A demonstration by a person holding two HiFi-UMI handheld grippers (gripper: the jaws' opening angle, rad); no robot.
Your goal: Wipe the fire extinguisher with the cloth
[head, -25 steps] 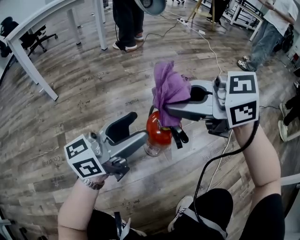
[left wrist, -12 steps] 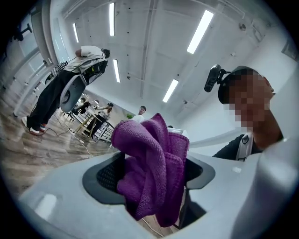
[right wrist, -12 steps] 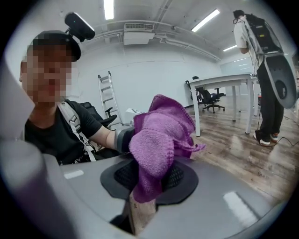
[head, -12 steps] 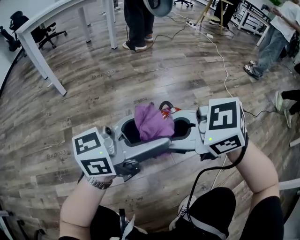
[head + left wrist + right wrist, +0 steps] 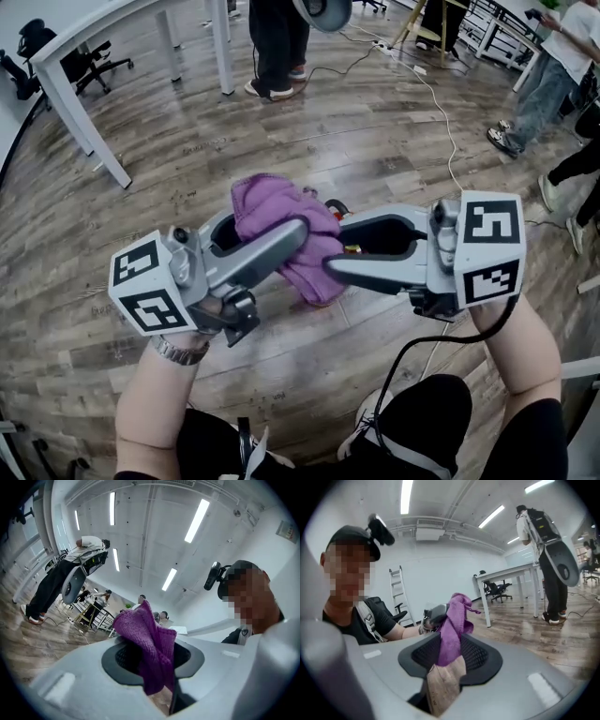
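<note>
My left hand-held gripper (image 5: 291, 225) has just clamped onto the purple cloth (image 5: 272, 202) while my right hand-held gripper (image 5: 339, 242) has just spread its jaws.

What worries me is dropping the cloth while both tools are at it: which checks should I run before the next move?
1. Left tool gripping the cloth: ok. Its jaws have just been closing and pinch it.
2. Right tool free of the cloth: not ok. Its jaws have just been opening and stand apart, but the cloth hangs between them.
3. Fire extinguisher in sight: not ok. The cloth and tools hide nearly all of it in the head view.
4. Fire extinguisher upright: cannot tell.
5. Cloth off the floor: ok. It is held up between the tools.
</note>
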